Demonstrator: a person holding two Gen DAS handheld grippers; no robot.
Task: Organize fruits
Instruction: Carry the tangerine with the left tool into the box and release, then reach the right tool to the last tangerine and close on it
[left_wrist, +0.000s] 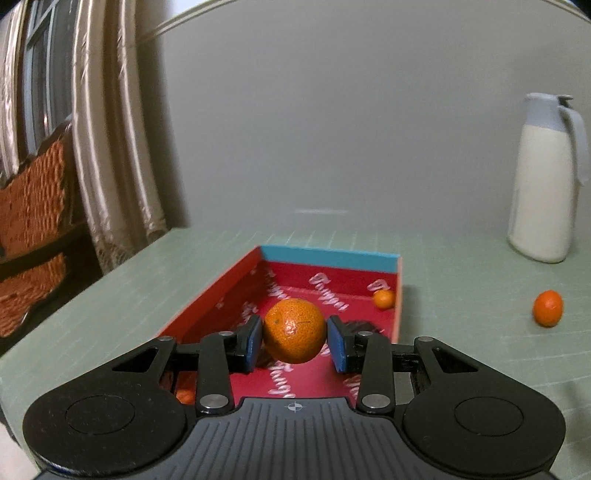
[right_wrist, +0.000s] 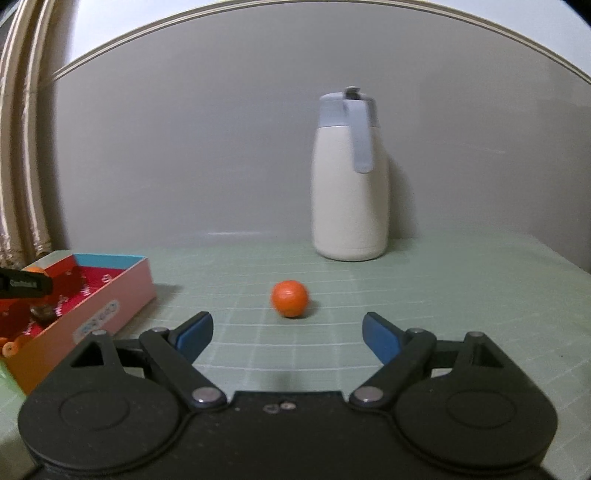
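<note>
My left gripper (left_wrist: 294, 341) is shut on an orange mandarin (left_wrist: 294, 328) and holds it over the red box (left_wrist: 207, 299). A small orange fruit (left_wrist: 383, 298) lies in the box's far right corner. Another orange fruit (left_wrist: 548, 308) lies on the green mat to the right of the box; it also shows in the right wrist view (right_wrist: 289, 298). My right gripper (right_wrist: 287, 334) is open and empty, just short of that fruit. The box (right_wrist: 110, 306) shows at the left of the right wrist view with fruit inside, partly hidden by the left gripper.
A white jug with a grey lid (right_wrist: 349, 177) stands at the back of the green mat (right_wrist: 461, 295) by the wall; it also shows in the left wrist view (left_wrist: 546, 177). Curtains (left_wrist: 110, 147) and a wicker chair (left_wrist: 33, 221) are off the table's left edge.
</note>
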